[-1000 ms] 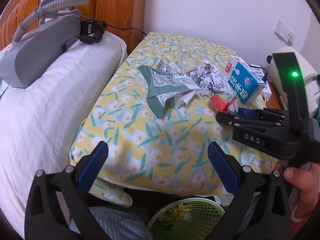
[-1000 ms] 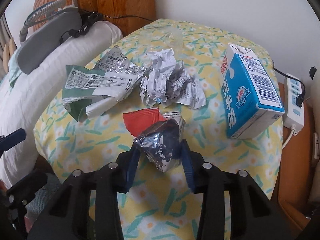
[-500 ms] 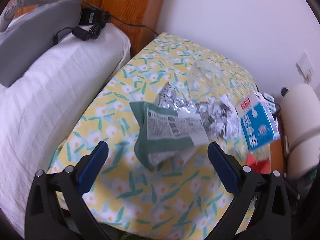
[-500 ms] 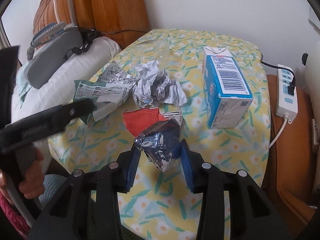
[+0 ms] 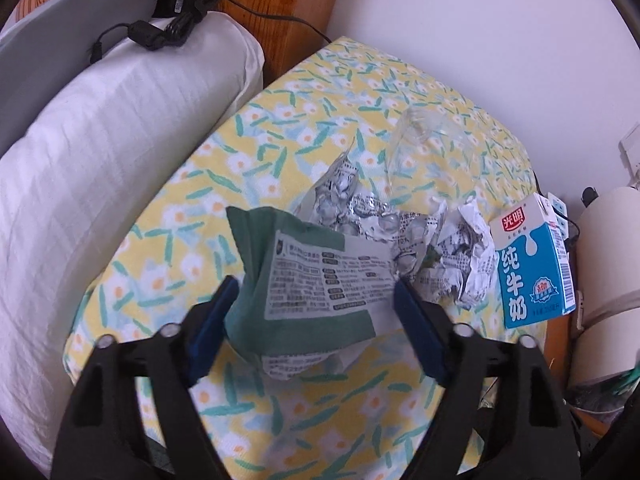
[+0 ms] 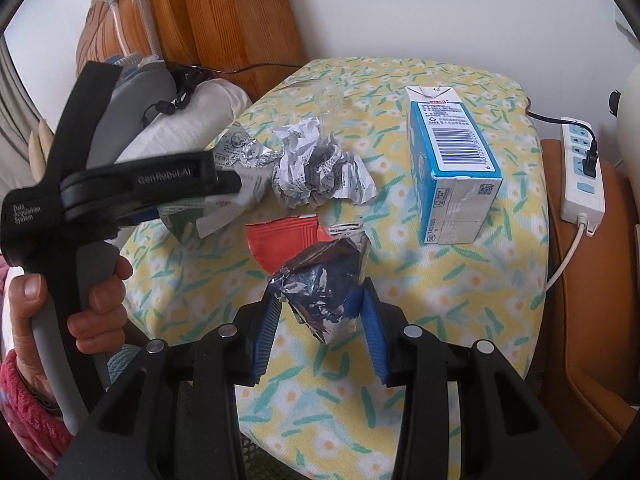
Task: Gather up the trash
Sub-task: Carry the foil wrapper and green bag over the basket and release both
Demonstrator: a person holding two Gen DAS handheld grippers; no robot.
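Observation:
My left gripper (image 5: 316, 316) is open, its jaws on either side of a green and white snack wrapper (image 5: 308, 284) lying on the flowered table (image 5: 320, 120). My right gripper (image 6: 318, 320) is shut on a crumpled foil wrapper (image 6: 320, 284), held just above the table (image 6: 460, 280). A red wrapper (image 6: 280, 240) lies behind it. Crumpled printed paper (image 6: 316, 176) (image 5: 460, 256) and a blue milk carton (image 6: 448, 160) (image 5: 532, 264) stand on the table. A clear plastic cup (image 5: 424, 140) lies further back.
A white pillow (image 5: 100, 160) with a grey device and black cable lies left of the table. A power strip (image 6: 580, 172) sits on an orange surface to the right. The left gripper's body (image 6: 120, 188) crosses the right wrist view.
My left gripper moved forward and down over the green wrapper, which now lies between its jaws. My right gripper pulled back slightly, still holding the foil wrapper.

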